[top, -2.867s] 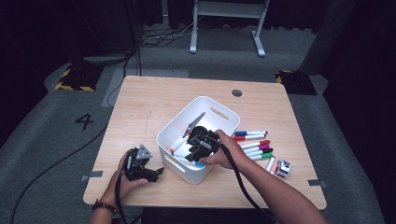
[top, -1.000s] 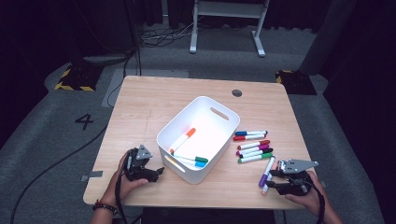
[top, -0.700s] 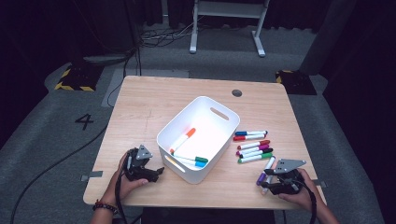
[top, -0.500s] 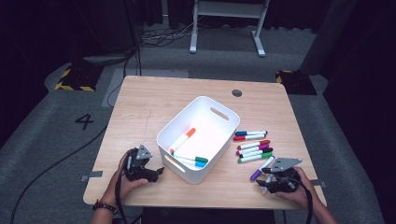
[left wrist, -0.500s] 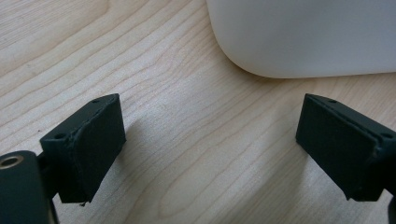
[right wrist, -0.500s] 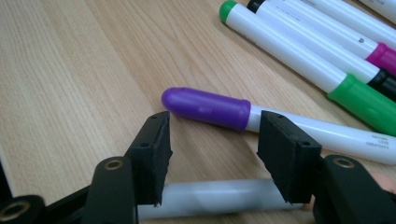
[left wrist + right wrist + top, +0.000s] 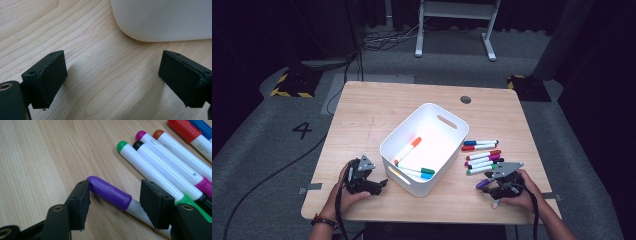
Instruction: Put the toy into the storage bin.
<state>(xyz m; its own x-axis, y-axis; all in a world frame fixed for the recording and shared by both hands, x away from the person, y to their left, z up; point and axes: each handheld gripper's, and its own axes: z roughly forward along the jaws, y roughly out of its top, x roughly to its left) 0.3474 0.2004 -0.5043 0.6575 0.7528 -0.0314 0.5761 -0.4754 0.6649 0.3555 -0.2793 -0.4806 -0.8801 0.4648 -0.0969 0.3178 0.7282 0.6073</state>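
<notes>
Both the left gripper (image 7: 368, 181) and the right gripper (image 7: 498, 182) are matte black, each topped by a grey three-cornered plate. Flat black pads (image 7: 157, 205) carry small screw holes, brass-ringed eyelets below them. Black cables trail off toward 6 o'clock. A beaded bracelet (image 7: 323, 221) circles the left wrist.

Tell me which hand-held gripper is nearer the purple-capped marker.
Right. The right hand-held gripper has its open jaws around the purple-capped marker; the left hand-held gripper sits beyond the white bin.
</notes>
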